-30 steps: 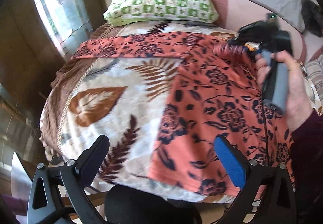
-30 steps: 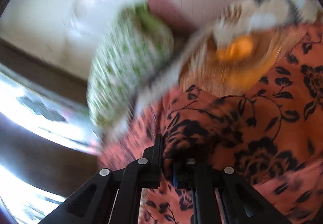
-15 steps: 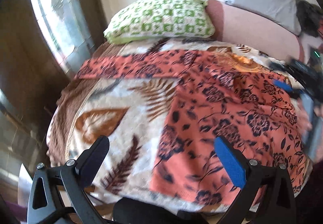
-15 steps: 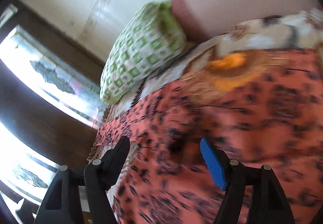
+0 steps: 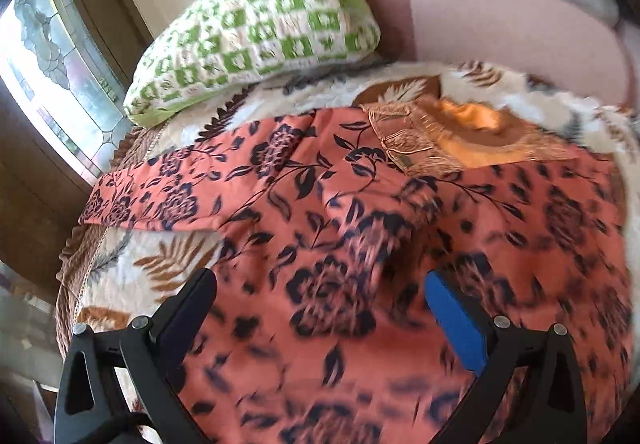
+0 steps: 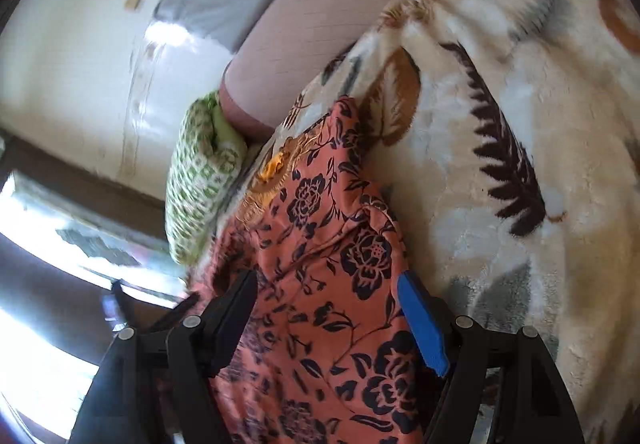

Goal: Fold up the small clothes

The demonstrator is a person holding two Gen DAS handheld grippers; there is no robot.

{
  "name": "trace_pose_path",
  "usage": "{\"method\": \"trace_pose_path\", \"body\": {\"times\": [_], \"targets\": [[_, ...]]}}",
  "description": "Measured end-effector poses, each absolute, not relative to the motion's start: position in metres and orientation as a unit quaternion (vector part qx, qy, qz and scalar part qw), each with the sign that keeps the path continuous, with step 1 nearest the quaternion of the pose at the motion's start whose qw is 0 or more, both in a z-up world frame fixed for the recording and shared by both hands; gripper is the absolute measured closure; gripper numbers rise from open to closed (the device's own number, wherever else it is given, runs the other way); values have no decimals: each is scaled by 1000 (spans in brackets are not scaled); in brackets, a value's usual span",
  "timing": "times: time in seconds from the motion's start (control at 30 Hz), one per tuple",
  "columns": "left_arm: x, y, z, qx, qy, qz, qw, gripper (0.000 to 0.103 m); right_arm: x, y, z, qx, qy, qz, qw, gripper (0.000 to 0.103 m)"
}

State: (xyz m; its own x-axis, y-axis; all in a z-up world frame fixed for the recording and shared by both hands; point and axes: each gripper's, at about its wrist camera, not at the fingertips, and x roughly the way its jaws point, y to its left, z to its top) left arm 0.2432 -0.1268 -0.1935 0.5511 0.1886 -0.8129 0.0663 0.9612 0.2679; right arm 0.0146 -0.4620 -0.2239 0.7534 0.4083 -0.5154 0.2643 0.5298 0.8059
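Coral-orange cotton with a black floral print, a small tunic-like garment, lies spread on the cream plush blanket with brown fern leaves that covers the bed, its gold-embroidered neckline toward the pink padded headboard and one sleeve stretched flat toward the green-and-white checked pillow. From my left gripper I see the jaws standing wide apart above the cloth with nothing pinched between them. My right gripper shows the same: jaws apart, hovering over the garment's side where a sleeve or edge appears already turned in over the body, the fabric passing below the gap but, as far as I can judge, not pressed by either pad. I read this as the moment between folds, with the outstretched sleeve the likely next piece. To do it well, I would bring one gripper low to the sleeve's cuff end, take only the top layer and none of the fluffy blanket, then carry it across the chest in a flat arc so the crease falls along the body's side line. The other gripper should pin the shoulder, because this thin fabric will probably slide and bunch if dragged. Both views are smeared, so I would steady myself before closing.
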Motion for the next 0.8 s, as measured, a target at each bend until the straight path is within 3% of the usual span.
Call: {"method": "trace_pose_path", "body": {"times": [0.17, 0.8], "targets": [[276, -113, -226, 137, 521, 123, 834, 0, 28, -461, -218, 455, 350, 51, 817, 27], [233, 77, -207, -24, 523, 125, 843, 0, 47, -408, -231, 397, 389, 94, 826, 27]]}}
